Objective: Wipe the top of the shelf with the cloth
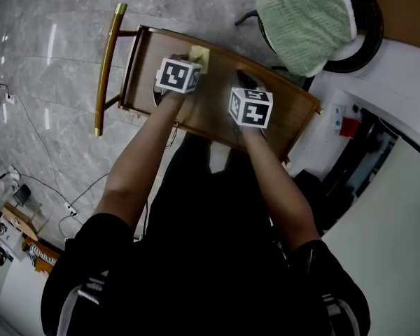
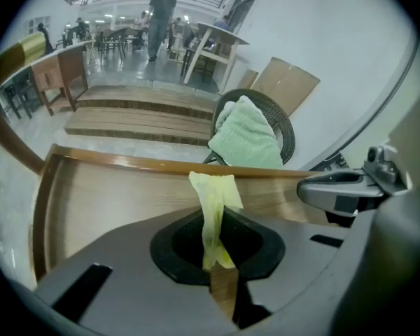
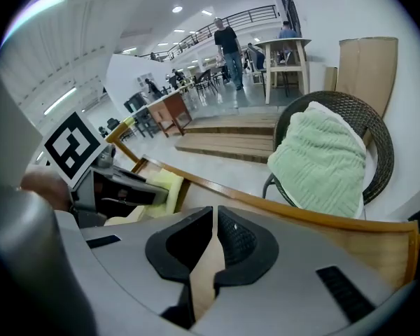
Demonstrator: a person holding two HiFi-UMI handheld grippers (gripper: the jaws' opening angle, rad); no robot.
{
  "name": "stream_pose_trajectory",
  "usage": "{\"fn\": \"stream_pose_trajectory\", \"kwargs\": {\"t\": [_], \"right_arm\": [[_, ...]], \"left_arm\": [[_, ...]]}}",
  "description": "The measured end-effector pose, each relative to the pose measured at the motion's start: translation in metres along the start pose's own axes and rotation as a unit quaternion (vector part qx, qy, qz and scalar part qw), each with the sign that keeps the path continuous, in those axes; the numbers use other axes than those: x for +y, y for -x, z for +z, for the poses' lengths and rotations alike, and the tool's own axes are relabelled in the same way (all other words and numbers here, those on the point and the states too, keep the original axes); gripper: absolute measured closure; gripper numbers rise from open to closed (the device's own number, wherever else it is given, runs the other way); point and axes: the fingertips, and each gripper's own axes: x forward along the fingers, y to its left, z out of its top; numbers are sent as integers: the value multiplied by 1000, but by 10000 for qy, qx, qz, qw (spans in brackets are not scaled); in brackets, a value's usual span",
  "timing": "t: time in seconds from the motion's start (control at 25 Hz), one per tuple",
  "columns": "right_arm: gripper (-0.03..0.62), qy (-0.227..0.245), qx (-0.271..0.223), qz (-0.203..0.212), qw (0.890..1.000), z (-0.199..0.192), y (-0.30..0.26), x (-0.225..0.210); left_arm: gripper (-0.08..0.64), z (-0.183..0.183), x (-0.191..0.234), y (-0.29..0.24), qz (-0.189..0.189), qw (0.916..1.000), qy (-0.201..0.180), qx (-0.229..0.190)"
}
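Observation:
The shelf top [image 1: 217, 96] is a wooden tray-like surface with a raised rim and a brass handle at its left. My left gripper [image 1: 194, 60] is shut on a pale yellow cloth [image 1: 200, 56], holding it over the far left part of the top. In the left gripper view the cloth [image 2: 215, 212] stands pinched between the jaws, above the wood [image 2: 112, 194]. My right gripper [image 1: 243, 82] hovers over the middle of the shelf, jaws closed with nothing between them [image 3: 213, 247]. The yellow cloth [image 3: 161, 187] and left gripper show at the right gripper view's left.
A dark wicker chair [image 1: 367, 19] with a green towel [image 1: 304, 23] draped on it stands just beyond the shelf's far right corner. A white unit [image 1: 399, 68] lies to the right. Cables [image 1: 49, 187] trail over the marble floor on the left. The brass handle [image 1: 106, 68] juts out left.

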Motion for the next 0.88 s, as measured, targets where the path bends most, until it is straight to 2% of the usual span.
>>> {"fn": "stream_pose_trajectory", "kwargs": {"t": [0.16, 0.48, 0.68, 0.88], "right_arm": [[560, 75, 27, 72, 9999, 1, -8, 15], [558, 207, 92, 86, 9997, -1, -12, 30], [560, 247, 125, 72, 9996, -4, -10, 29], [559, 271, 128, 73, 9995, -6, -3, 26]], "left_arm": [[528, -7, 35, 11, 251, 9995, 176, 30], [526, -9, 91, 33, 579, 9964, 596, -186], [526, -11, 130, 50, 923, 9881, 1141, -454], [526, -10, 152, 60, 1258, 9799, 1420, -613]]}}
